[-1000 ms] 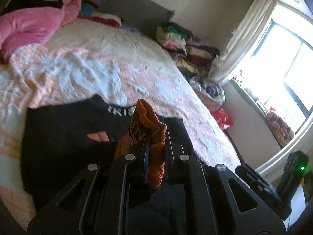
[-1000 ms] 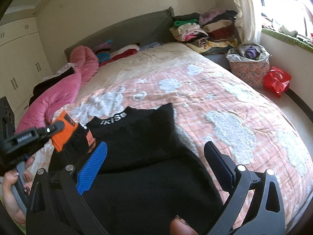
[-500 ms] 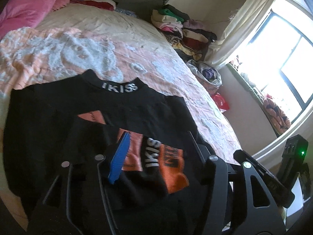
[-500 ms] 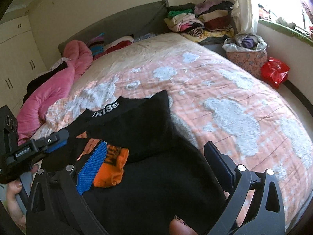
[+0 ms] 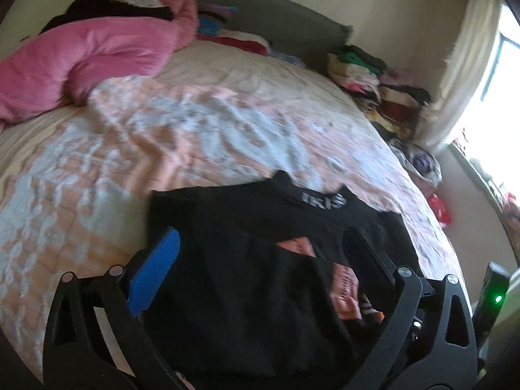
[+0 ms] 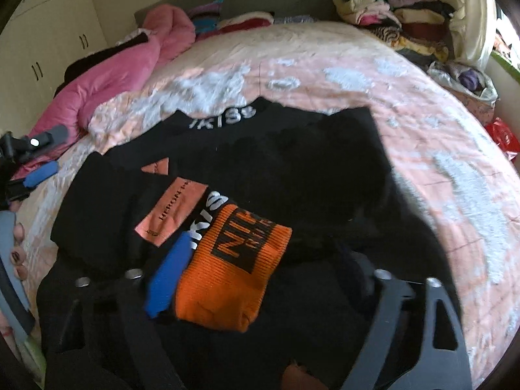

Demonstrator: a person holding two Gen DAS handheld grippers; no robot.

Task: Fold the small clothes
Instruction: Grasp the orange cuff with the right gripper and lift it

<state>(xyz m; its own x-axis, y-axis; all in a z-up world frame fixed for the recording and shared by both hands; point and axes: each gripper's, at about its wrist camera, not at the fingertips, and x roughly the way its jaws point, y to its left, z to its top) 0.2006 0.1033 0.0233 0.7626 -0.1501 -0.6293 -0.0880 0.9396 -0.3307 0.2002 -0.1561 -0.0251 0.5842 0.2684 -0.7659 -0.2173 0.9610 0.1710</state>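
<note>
Right wrist view: right gripper (image 6: 260,266) is closing around the orange cuff (image 6: 230,269), not yet pinching; left gripper (image 5: 260,253) is opening, empty, over the black sweater (image 5: 253,279).

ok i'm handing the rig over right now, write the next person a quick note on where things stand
Left gripper: jaws opening, wide, nothing between the pads, over the left part of the black top.
Right gripper: jaws closing around the orange cuff; pads not pressing on it yet.
Things: the top lies flat on the bed, collar away from you. One sleeve is folded in across the front, its cuff near the hem.
Done: that sleeve fold.
Left: the other sleeve, which I cannot see clearly, then fold the body.
</note>
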